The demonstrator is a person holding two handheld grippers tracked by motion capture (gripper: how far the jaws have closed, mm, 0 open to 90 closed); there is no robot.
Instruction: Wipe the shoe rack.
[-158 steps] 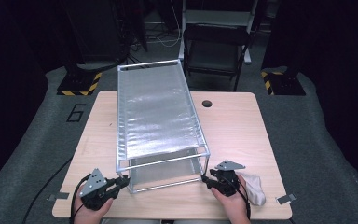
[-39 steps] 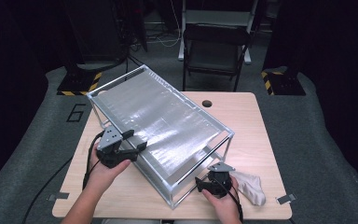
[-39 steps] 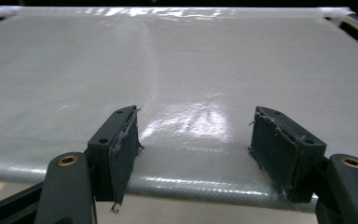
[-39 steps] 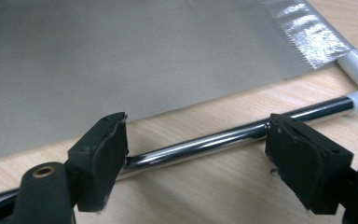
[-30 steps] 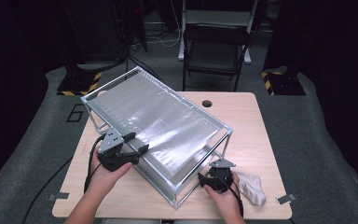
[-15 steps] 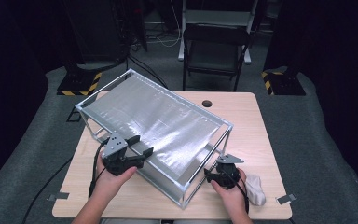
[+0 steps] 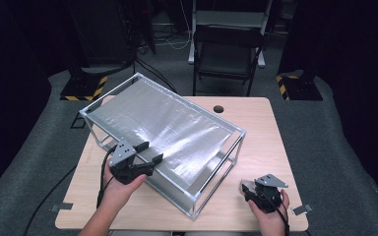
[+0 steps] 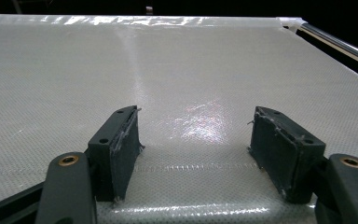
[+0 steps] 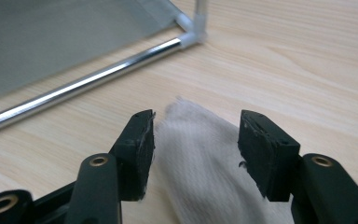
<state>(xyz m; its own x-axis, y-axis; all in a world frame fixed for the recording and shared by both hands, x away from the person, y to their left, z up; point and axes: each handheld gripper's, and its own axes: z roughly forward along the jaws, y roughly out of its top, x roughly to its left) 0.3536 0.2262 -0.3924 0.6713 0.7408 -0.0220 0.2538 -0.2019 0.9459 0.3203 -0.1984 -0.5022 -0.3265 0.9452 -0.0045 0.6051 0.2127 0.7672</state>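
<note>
The big metal-framed rack [image 7: 167, 142] hogs the middle of the table [image 7: 266, 128], sitting diagonally. Right of the rack there's an open strip of bare wood, except near its front corner, where a white cloth [image 9: 205, 172] lies. Left of the rack it's a narrow wedge. Behind the rack, a chair [image 7: 226, 54] blocks things.
</note>
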